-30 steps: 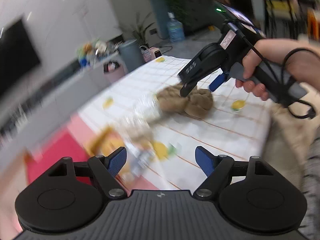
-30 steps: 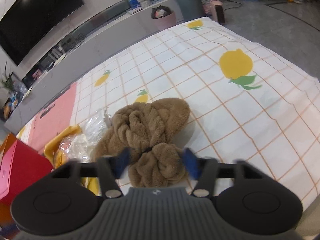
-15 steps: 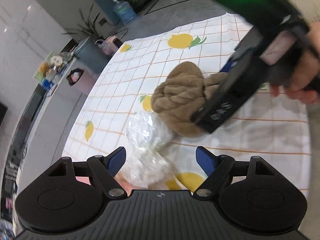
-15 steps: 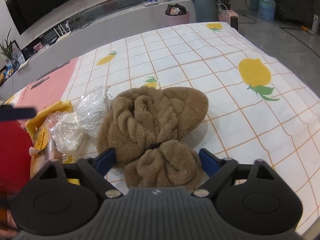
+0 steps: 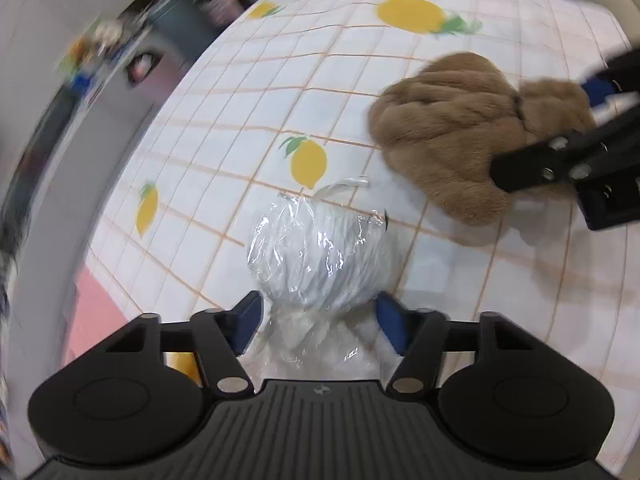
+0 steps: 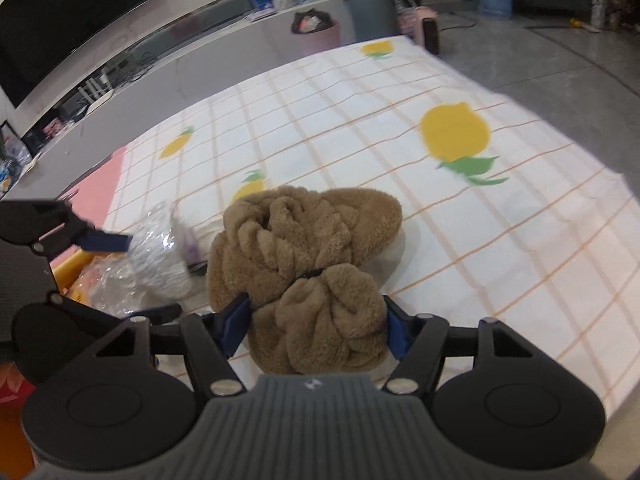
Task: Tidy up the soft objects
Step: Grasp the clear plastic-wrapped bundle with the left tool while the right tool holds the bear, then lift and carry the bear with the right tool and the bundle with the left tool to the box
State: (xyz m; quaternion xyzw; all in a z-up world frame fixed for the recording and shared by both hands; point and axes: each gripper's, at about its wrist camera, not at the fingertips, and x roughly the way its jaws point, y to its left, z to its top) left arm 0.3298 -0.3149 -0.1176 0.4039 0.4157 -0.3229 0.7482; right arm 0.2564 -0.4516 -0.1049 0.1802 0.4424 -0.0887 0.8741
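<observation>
A brown plush item point(image 6: 304, 232), tied into two lobes, lies on the lemon-print tablecloth point(image 6: 360, 120). My right gripper point(image 6: 314, 320) is closing on its smaller near lobe, and both blue pads touch the fur. From the left wrist view the plush point(image 5: 448, 128) lies at the right, with the right gripper's fingers point(image 5: 536, 164) on it. A white soft bundle in clear plastic wrap point(image 5: 320, 256) sits between the pads of my left gripper point(image 5: 319, 316). Those jaws are closing and meet the wrap on both sides. The left gripper's blue fingertip point(image 6: 106, 242) shows against the bundle point(image 6: 156, 256).
More clear bags and yellow packaging point(image 6: 96, 280) crowd the cloth's left end beside a red box point(image 6: 12, 396). A grey bin point(image 6: 366, 8) and a pink bin point(image 6: 316, 32) stand past the far edge. The cloth drops off at the right edge point(image 6: 624, 184).
My left gripper swept in and down over the wrapped bundle and its jaws narrowed around it. My right gripper stayed put while its jaws narrowed on the plush's small lobe.
</observation>
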